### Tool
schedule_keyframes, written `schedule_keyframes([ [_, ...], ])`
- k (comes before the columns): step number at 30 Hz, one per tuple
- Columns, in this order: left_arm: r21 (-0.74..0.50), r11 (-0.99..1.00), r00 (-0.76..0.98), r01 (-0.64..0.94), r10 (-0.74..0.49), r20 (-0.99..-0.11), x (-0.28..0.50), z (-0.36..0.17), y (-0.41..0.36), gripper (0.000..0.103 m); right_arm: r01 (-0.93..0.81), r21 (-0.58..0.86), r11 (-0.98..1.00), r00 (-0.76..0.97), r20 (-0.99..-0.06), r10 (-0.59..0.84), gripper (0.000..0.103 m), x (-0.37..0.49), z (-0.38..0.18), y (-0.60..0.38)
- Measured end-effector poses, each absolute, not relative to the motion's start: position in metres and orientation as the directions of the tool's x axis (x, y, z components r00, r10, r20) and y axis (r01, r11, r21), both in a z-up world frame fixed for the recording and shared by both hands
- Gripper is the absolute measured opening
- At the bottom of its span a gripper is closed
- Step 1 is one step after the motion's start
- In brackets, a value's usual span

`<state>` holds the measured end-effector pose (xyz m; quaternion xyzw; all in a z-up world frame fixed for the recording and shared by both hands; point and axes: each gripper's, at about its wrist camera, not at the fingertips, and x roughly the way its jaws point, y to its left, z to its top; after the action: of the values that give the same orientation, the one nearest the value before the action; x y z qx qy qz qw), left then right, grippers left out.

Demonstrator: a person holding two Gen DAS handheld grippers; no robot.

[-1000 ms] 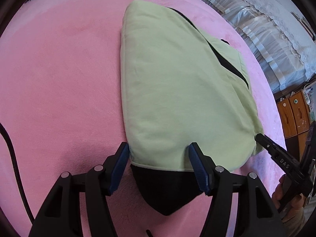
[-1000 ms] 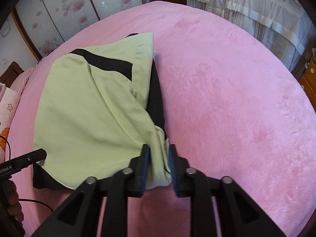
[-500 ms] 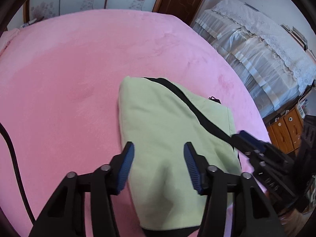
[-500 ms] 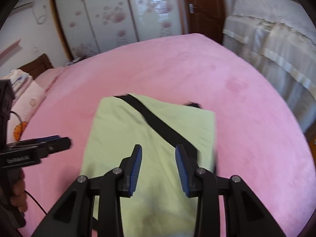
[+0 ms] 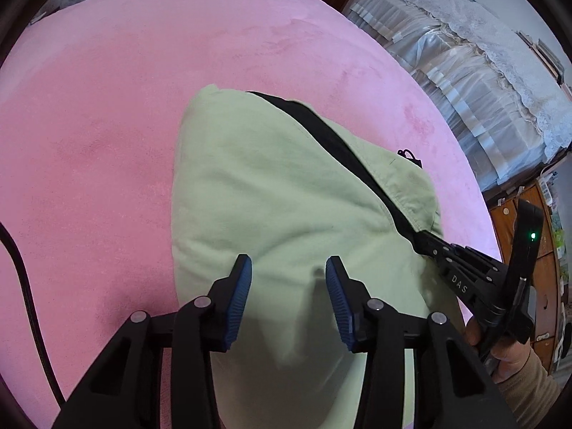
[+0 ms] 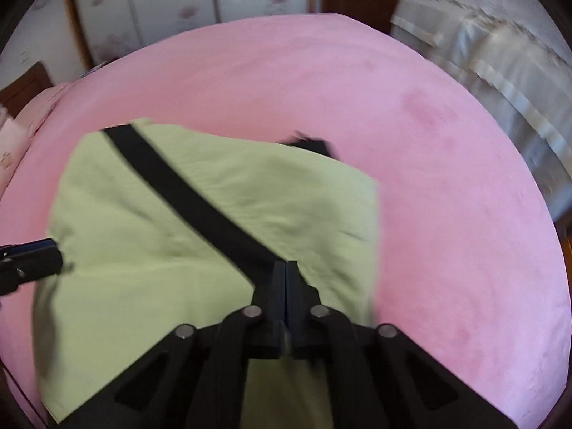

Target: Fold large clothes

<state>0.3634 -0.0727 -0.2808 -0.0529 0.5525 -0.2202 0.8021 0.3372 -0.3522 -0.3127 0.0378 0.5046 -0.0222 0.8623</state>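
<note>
On pink bed (image 5: 107, 143), folded green garment (image 5: 286, 196), black stripe (image 6: 186, 193) diagonal.

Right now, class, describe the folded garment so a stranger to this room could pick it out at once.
Start from the big pink bed that fills the room. Near its middle lies one folded garment, with the left gripper open over its near edge. It is pale green, crossed by a black stripe running diagonally, the only thing lying on the pink cover.
</note>
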Motion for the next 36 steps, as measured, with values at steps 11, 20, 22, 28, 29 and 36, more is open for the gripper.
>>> schedule_keyframes([
  [11, -0.310, 0.901, 0.295, 0.302, -0.398, -0.869, 0.363, -0.281, -0.075, 0.046, 0.125, 0.035, 0.992, 0.500, -0.865, -0.033, 0.000, 0.327, -0.312, -0.354],
  [20, -0.319, 0.916, 0.255, 0.243, -0.378, -0.890, 0.344, -0.258, -0.072, 0.051, 0.133, 0.136, 0.982, 0.528, -0.848, 0.046, 0.009, 0.303, -0.268, -0.360],
  [22, -0.320, 0.918, 0.253, 0.233, -0.376, -0.892, 0.337, -0.247, -0.068, 0.051, 0.130, 0.153, 0.980, 0.549, -0.834, 0.057, 0.016, 0.293, -0.249, -0.362],
  [28, -0.329, 0.924, 0.291, 0.196, -0.375, -0.880, 0.306, -0.205, -0.052, 0.051, 0.114, 0.163, 0.980, 0.635, -0.771, 0.055, 0.052, 0.257, -0.188, -0.366],
  [29, -0.321, 0.927, 0.303, 0.193, -0.367, -0.880, 0.301, -0.198, -0.050, 0.051, 0.108, 0.160, 0.981, 0.647, -0.761, 0.053, 0.056, 0.250, -0.179, -0.366],
  [36, -0.343, 0.919, 0.328, 0.196, -0.391, -0.860, 0.267, -0.160, -0.030, 0.060, 0.071, 0.136, 0.988, 0.697, -0.715, 0.048, 0.084, 0.212, -0.133, -0.365],
])
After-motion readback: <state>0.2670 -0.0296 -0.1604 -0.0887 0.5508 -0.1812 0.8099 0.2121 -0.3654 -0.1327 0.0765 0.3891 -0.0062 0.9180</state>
